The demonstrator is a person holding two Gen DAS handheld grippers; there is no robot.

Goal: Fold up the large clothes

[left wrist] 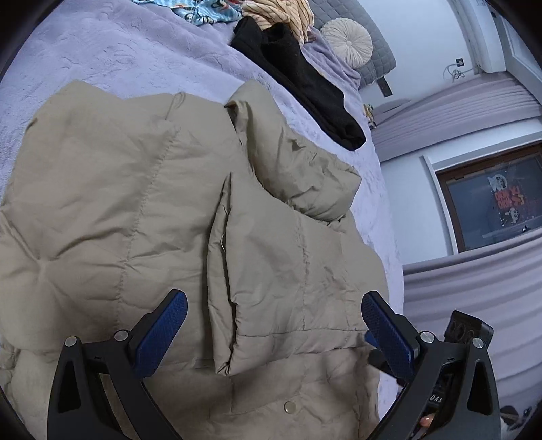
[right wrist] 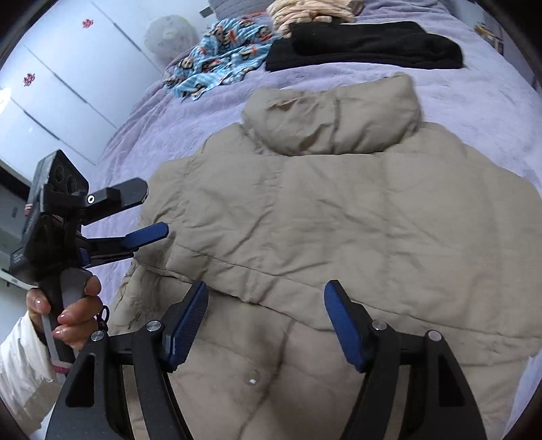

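on purple bedspread [right wrist: 142, 111], beige puffer jacket [right wrist: 321, 220], claws seemingly empty

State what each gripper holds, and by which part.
Nothing: the left gripper and right gripper both stand open above the beige jacket.

one beige puffer jacket [right wrist: 321, 210], one black garment [right wrist: 366, 44], one blue monkey-print cloth [right wrist: 220, 54], one striped cream garment [left wrist: 281, 13], one round cushion [left wrist: 347, 42], two grippers
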